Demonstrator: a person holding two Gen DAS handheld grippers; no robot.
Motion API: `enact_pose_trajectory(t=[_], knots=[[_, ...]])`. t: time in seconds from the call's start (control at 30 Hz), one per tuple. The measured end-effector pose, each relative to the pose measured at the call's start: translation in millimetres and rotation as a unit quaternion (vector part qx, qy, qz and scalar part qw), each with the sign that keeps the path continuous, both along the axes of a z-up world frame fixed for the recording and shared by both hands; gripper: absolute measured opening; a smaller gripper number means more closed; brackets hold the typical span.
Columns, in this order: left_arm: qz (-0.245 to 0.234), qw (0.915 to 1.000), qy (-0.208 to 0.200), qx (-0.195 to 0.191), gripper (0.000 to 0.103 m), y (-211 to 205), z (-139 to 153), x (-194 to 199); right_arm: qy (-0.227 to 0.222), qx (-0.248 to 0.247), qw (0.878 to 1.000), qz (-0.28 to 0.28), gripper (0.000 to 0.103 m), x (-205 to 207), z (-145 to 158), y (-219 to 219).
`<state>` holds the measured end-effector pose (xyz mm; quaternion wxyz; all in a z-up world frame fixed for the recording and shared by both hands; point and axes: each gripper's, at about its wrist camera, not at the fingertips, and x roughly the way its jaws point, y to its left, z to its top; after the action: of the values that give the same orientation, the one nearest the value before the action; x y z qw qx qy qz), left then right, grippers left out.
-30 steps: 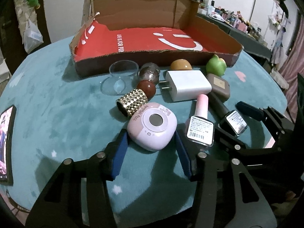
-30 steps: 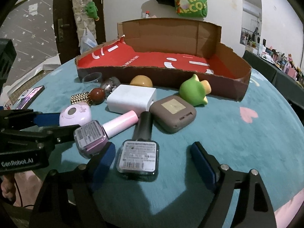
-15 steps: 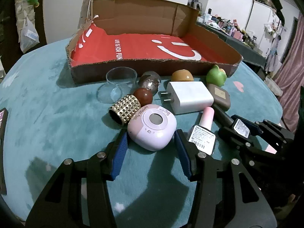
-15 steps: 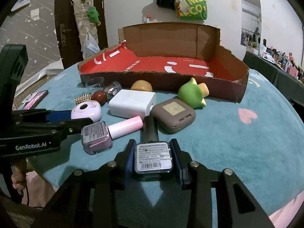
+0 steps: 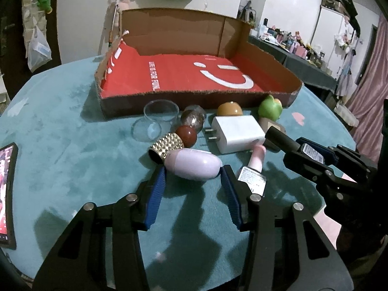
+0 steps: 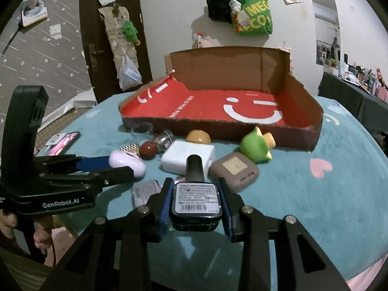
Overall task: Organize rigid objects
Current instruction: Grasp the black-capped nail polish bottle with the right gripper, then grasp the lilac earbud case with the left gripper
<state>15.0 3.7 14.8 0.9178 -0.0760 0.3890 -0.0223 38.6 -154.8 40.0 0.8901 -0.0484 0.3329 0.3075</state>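
Note:
My left gripper (image 5: pixel 192 179) is shut on the lilac oval case (image 5: pixel 192 166) and holds it tilted, a little above the teal table. My right gripper (image 6: pixel 195 201) is shut on the dark nail polish bottle (image 6: pixel 196 200), black cap pointing forward, also lifted. The lilac case shows in the right wrist view (image 6: pixel 126 161), and the dark bottle in the left wrist view (image 5: pixel 291 143). The open cardboard box (image 5: pixel 194 77) with a red floor lies behind the objects and holds nothing.
On the table lie a pink nail polish bottle (image 5: pixel 254 167), a white charger (image 5: pixel 236 133), a brown square case (image 6: pixel 234 171), a green toy (image 6: pixel 257 146), a gold studded cap (image 5: pixel 166 146), balls, a glass dish (image 5: pixel 160 112), and a phone (image 5: pixel 7 189) at the left edge.
Both grippers have risen with their objects. The lilac case now tilts up off the table, and the dark bottle has lifted off it. The box looks nearer in both views.

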Motion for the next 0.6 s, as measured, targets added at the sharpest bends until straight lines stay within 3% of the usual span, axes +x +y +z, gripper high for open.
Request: enact_pose_trajectory(t=[0.1, 0.13, 0.17, 0.33, 0.47, 0.6], knots=[[0.002, 1.0, -0.008, -0.004, 0.039, 2, 6, -2, 0.004, 0.014, 1.0, 0.004, 0.038, 3, 7, 0], [-0.002, 0.9999, -0.01, -0.01, 0.012, 3, 7, -1, 0.005, 0.015, 1.0, 0.004, 0.038, 3, 8, -1], [-0.009, 0.9996, -0.01, -0.025, 0.007, 5, 9, 0, 0.006, 0.018, 1.0, 0.005, 0.038, 5, 11, -1], [0.004, 0.9996, 0.01, -0.027, 0.007, 7, 2, 9, 0.02, 0.021, 1.0, 0.008, 0.038, 14, 12, 2], [-0.004, 0.9971, 0.025, -0.072, 0.008, 14, -8, 4, 0.034, 0.016, 0.999, 0.006, 0.038, 15, 4, 1], [-0.016, 0.9958, 0.042, -0.08, 0.008, 11, -15, 5, 0.047, 0.003, 0.999, -0.004, 0.038, 15, -6, -5]])
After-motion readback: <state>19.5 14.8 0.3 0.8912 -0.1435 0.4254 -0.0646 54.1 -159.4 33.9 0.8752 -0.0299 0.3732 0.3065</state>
